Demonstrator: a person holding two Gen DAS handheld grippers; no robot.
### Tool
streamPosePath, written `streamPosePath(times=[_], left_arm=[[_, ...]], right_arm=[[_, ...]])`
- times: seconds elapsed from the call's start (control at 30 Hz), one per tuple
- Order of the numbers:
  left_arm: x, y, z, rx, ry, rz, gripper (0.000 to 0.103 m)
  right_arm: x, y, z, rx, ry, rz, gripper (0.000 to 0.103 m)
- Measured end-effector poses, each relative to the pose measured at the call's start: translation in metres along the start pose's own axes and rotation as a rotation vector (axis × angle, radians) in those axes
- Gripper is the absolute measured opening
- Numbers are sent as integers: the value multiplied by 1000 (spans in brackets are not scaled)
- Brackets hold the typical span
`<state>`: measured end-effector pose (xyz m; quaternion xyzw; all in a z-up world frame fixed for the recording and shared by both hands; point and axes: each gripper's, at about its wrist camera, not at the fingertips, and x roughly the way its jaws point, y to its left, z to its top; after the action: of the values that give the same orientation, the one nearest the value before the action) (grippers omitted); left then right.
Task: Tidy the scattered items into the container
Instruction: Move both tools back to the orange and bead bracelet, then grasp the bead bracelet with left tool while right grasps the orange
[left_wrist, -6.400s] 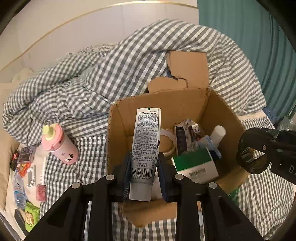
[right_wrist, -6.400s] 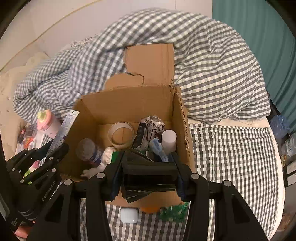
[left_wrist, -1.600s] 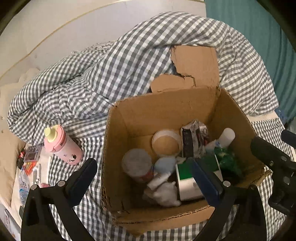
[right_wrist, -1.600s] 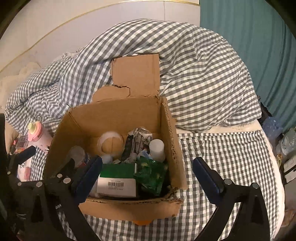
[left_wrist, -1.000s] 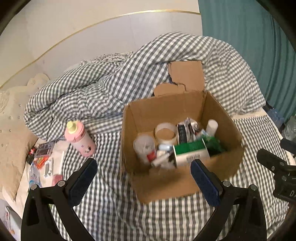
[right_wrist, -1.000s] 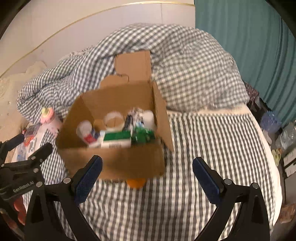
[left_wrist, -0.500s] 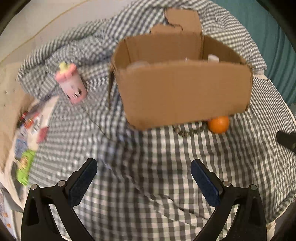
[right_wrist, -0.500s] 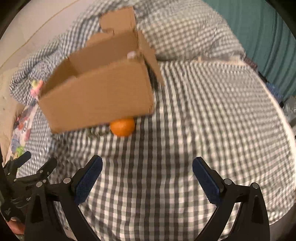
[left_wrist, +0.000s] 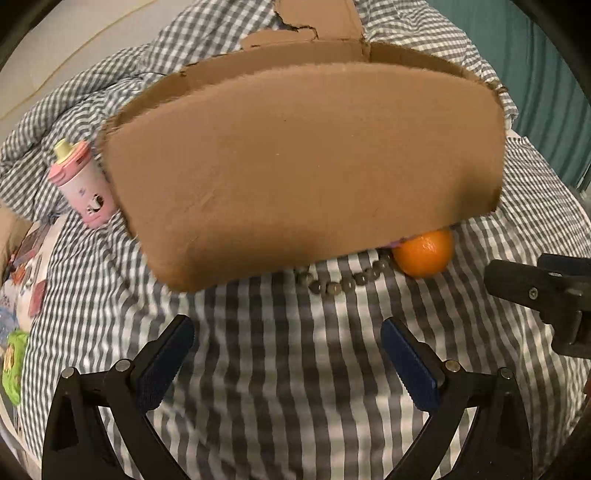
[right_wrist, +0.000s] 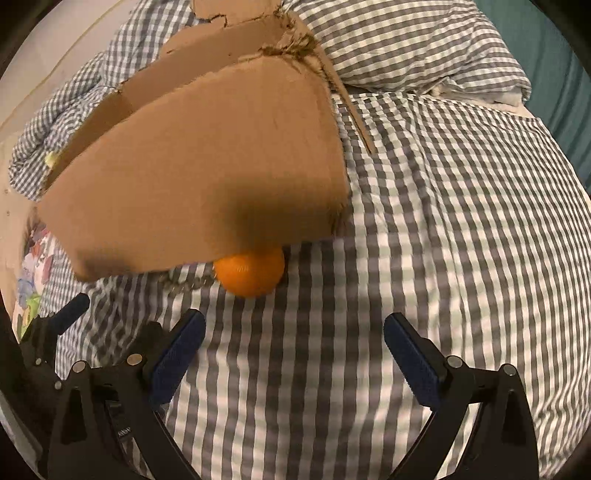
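The cardboard box (left_wrist: 295, 158) stands on the checked bedspread, its front wall facing me; its contents are hidden. It also shows in the right wrist view (right_wrist: 207, 177). An orange (left_wrist: 423, 253) lies at the box's front edge, also in the right wrist view (right_wrist: 249, 273). A string of brown beads (left_wrist: 340, 282) lies left of the orange. My left gripper (left_wrist: 286, 360) is open and empty, low over the bedspread, short of the beads. My right gripper (right_wrist: 293, 354) is open and empty, just short of the orange.
A pink cup with a yellow lid (left_wrist: 83, 181) stands left of the box. Small packets (left_wrist: 22, 280) lie at the left bed edge. A rumpled checked duvet (right_wrist: 406, 44) piles up behind the box. A teal curtain (left_wrist: 546, 81) hangs at the right.
Both grippers let go of their items into the box, opened, pulled back and dropped low. The box front, orange and beads now loom much closer.
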<state>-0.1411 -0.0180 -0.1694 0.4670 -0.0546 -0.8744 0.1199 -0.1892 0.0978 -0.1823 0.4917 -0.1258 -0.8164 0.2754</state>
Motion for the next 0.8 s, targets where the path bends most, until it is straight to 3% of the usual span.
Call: streamPosePath(times=[0.1,0.37,0.43,0.73,0.77,0.8], left_arm=[[17,3,8,-37,38,-10,103],[64,32,23,-270,159,3,103],[69,36,23,-322,154,-19,103],[80,38,22,-324,156,11,99],[78,37,22,-315,154,13,97],[77,37,21,-302,151,13,91]], right_arm=[[11,4,9,-8,1,-8,98],[37,16,21,-9,19,-18,95],[47,22,20,-27,29,-34,92],[74,17,19,10,74,19,90],[74,20,18,-6,72,6,87],[72,23,18,-23,65,1,71]])
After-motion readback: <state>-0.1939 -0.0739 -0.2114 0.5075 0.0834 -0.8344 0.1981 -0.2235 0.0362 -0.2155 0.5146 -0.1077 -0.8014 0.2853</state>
